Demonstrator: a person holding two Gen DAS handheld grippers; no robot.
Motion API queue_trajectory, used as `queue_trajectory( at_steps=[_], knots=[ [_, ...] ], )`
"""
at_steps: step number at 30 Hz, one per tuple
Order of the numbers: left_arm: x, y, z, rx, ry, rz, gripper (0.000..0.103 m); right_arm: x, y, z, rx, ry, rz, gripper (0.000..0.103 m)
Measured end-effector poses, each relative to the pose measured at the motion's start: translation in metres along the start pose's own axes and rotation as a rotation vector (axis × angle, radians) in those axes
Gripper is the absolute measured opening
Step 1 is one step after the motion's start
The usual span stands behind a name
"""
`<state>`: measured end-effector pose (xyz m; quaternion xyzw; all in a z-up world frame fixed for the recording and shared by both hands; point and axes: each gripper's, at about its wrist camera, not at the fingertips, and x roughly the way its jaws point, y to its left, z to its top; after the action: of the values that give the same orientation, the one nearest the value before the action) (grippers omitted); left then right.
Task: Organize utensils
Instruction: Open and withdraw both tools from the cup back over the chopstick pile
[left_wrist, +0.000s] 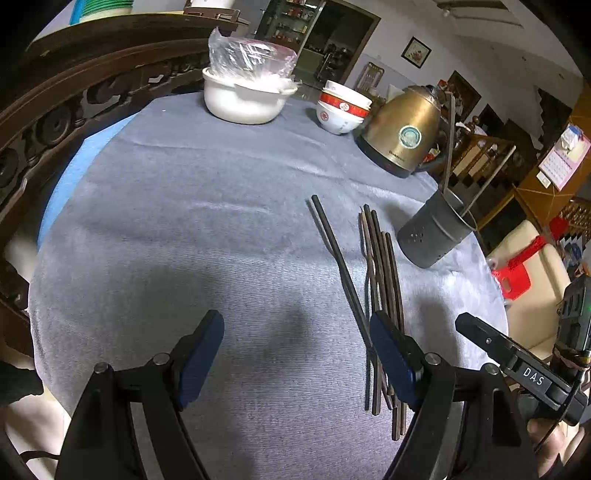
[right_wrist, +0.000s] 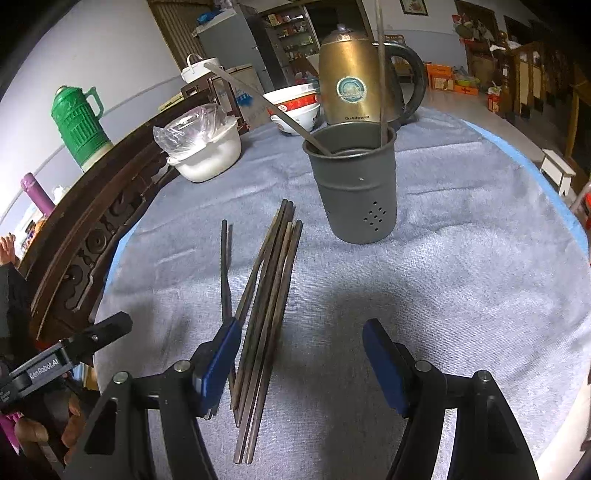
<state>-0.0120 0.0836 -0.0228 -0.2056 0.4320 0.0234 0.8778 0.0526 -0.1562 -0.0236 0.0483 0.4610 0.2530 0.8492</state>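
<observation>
Hovering with both jaws apart and empty: my left gripper (left_wrist: 295, 354) and right gripper (right_wrist: 301, 363) flanked the dark loose chopsticks (right_wrist: 266, 306) lying flat on the grey cloth (right_wrist: 443, 295) just beside the grey perforated metal holder (right_wrist: 354, 188), handy for loading.

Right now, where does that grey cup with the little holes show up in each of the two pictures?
Left wrist view: the grey cup stands right of centre, just right of the loose chopsticks, leaning in the lens.
Right wrist view: it stands upright at centre, above and right of the chopsticks.
Shared landmark: the gold kettle behind the cup in both.
</observation>
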Motion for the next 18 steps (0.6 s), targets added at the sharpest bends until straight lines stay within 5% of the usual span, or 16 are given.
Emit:
queue_trajectory(
  at_steps=[18],
  knots=[
    [0.011,-0.029,0.001,0.061,0.047,0.013,0.081,0.000,-0.029,-0.001,0.070,0.001,0.027,0.073]
  ],
)
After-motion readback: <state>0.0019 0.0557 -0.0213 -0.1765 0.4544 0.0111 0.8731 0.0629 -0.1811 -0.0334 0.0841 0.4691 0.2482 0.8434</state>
